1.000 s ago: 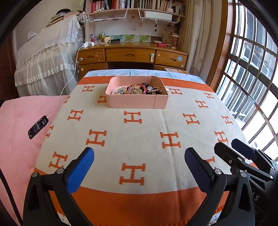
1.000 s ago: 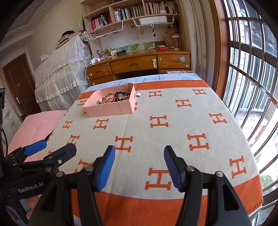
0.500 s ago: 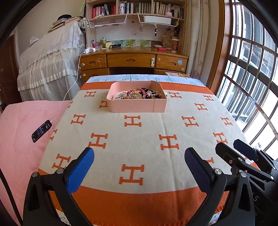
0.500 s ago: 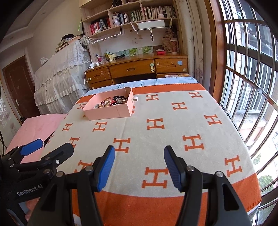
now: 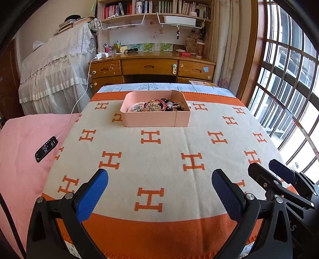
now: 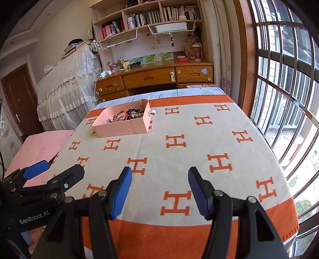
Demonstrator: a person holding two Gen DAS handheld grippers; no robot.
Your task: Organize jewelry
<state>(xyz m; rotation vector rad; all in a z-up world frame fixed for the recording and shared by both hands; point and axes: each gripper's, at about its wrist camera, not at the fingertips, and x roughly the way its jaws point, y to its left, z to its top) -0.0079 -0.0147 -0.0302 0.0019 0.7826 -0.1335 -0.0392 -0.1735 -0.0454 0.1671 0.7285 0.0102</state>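
Pink tray (image 5: 151, 119) far ahead of tools.

Both cameras sit low at the near edge of the blanket (image 5: 159, 159), tilted down and facing the desk (image 5: 149, 67). The left looks straight at the far pink box (image 5: 155, 117); the right sees it from the right.

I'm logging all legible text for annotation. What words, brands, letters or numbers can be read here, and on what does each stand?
"GenRobot.AI": on the black body of the left gripper, seen from the right wrist.
"H": orange letters repeated across the blanket.
"S": last letter of a cut-off marking on the right gripper, seen from the left wrist.
Book spines on the shelf and the phone screen: too small to read.
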